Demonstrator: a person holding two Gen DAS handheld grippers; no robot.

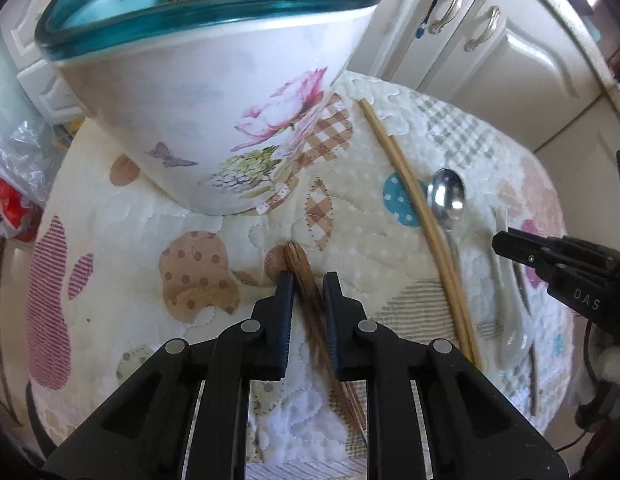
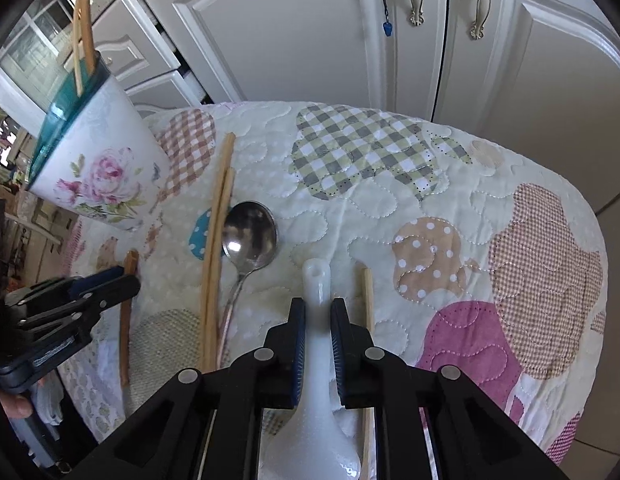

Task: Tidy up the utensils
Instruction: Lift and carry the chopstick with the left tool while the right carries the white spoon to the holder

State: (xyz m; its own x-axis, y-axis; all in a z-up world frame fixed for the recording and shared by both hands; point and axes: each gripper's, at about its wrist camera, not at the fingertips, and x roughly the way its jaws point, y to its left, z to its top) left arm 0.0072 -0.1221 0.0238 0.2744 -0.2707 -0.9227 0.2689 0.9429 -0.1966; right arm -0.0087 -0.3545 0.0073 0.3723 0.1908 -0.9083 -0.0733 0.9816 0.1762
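The left gripper clamps a pair of dark wooden chopsticks between its jaws, just in front of the floral utensil holder. The right gripper, to the right of the holder, is closed on the handle of a white ceramic spoon lying on the patchwork quilt. Between the spoon and the holder, a metal spoon rests bowl-up, just beside a pair of pale bamboo chopsticks. One more pale chopstick lies on the far side of the white spoon from the holder. Wooden utensils already stand inside the teal-rimmed holder. White cabinet doors rise behind it.
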